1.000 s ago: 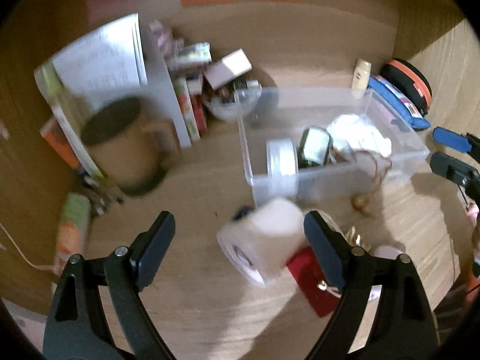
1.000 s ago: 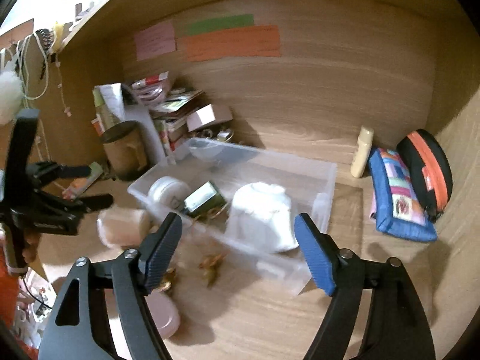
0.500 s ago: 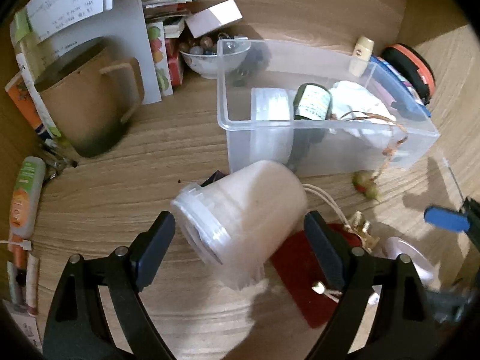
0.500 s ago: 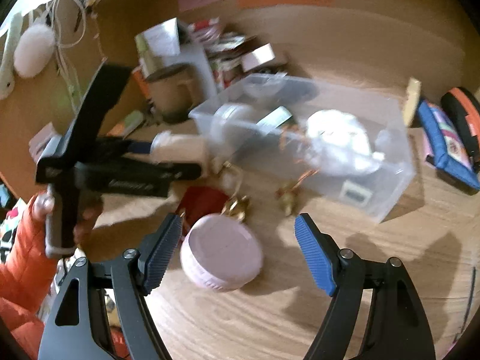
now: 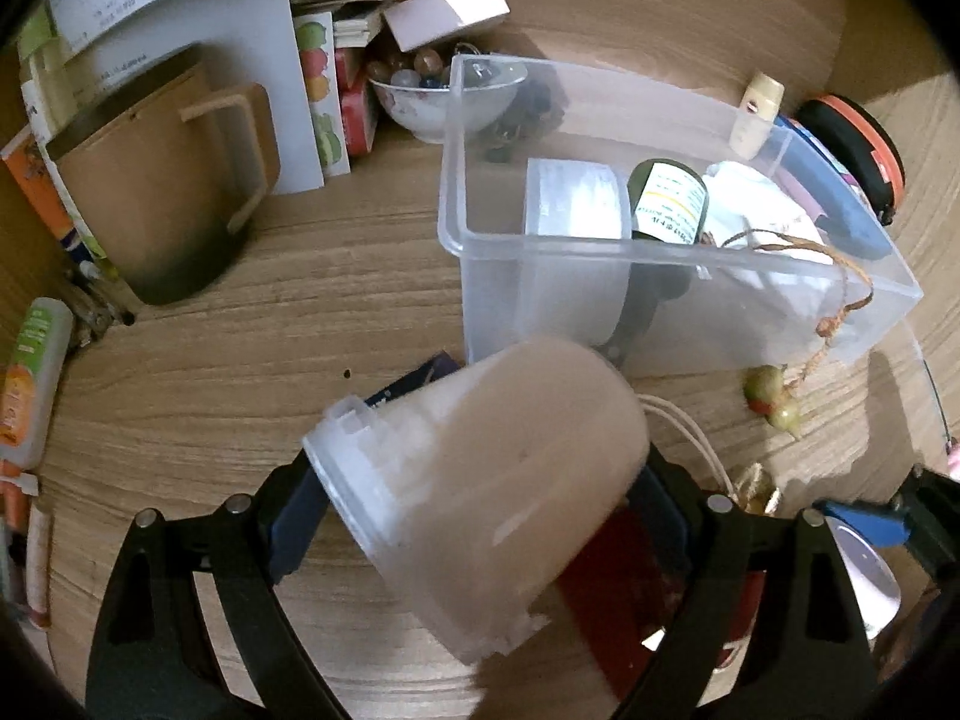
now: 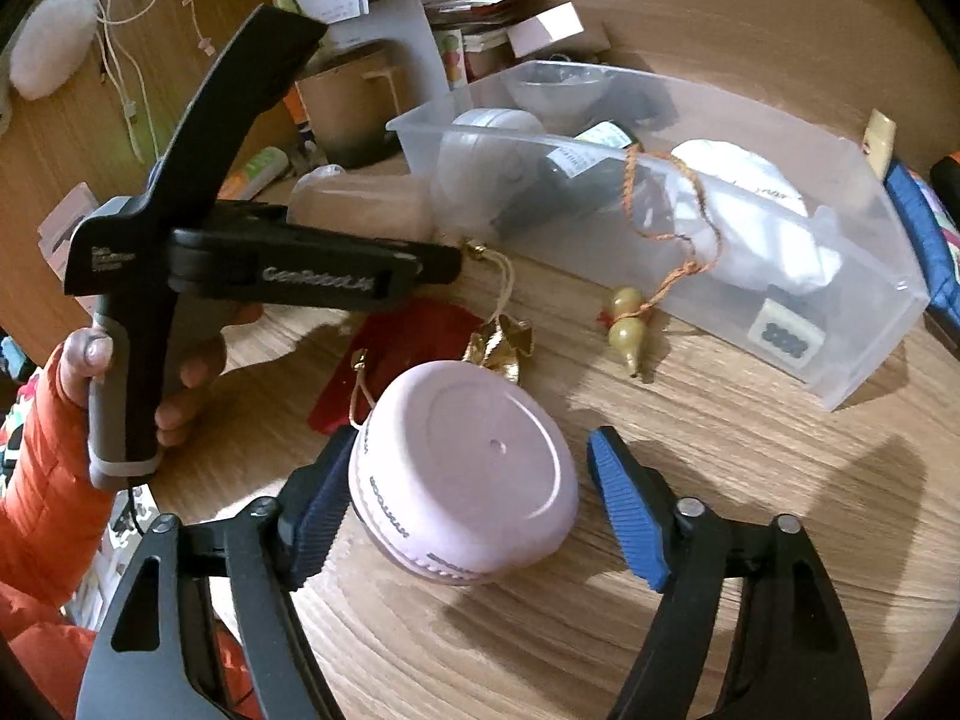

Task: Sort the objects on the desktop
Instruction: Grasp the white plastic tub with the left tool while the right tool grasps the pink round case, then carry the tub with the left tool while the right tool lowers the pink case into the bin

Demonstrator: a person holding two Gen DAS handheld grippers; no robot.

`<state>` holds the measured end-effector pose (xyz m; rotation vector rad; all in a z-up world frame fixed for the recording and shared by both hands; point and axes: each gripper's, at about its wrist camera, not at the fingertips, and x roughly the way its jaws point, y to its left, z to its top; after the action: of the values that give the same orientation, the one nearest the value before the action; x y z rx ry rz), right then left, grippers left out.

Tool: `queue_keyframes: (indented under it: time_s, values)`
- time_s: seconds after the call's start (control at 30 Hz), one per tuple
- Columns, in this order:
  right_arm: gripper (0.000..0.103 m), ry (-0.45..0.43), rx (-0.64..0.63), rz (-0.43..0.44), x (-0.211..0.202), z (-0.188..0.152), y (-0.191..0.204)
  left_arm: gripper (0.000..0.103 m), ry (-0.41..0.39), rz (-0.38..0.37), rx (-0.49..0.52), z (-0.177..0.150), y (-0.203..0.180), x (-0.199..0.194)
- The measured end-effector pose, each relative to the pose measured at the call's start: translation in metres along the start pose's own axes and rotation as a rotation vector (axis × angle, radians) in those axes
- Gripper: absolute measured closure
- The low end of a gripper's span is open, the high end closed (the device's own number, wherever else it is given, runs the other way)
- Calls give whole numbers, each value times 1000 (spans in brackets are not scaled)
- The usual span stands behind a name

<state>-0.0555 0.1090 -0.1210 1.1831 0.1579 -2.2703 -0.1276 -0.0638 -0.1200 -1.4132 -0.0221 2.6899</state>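
Wood-grain desk [image 6: 690, 540] with a wooden back wall; clutter crowds the far-left corner ahead of my left jaws: a brown mug [image 5: 162, 192], stacked booklets, a small bowl of beads [image 5: 432, 96].

Clear plastic bin [image 5: 480, 252] sits ahead and to the right of my left jaws. Inside it I see a white roll, a dark bottle with a yellow label, and white crumpled material. A braided orange cord hangs over its near wall down to a small gourd charm [image 6: 627, 330] lying on the desk.

Left gripper [image 5: 480, 498]: jaws pinching a frosted plastic cup [image 5: 480, 498]. The cup lies tilted between the pads, lidded rim to the left, base to the right, just short of the bin's near corner. Whether it is off the desk, I cannot tell.

Right gripper [image 6: 468, 504]: jaws spread around a round pink lidded jar [image 6: 462, 474] resting tilted on the desk. Left pad touching or just beside its side; right pad apart from it.

Red pouch [image 6: 396, 354] with gold tassel lies just beyond the jar.
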Motion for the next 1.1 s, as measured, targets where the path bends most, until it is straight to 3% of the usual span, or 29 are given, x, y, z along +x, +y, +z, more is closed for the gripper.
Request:
queue_keyframes:
  time_s: [0.03,0.5,0.7,1.1]
  values:
    - [40,2,-5,1,1,0,1,13,-4,0,-3,0,0,0]
    - [41,-59,27,-19,-15,-1,-4,14,-48,32,-86,-6,18,-11]
    - [41,-93,75,-31,-28,7,-18,14,-90,75,-95,-10,26,-28]
    - [41,-194,123,-71,-62,26,-42,14,-167,68,-103,1,34,-69]
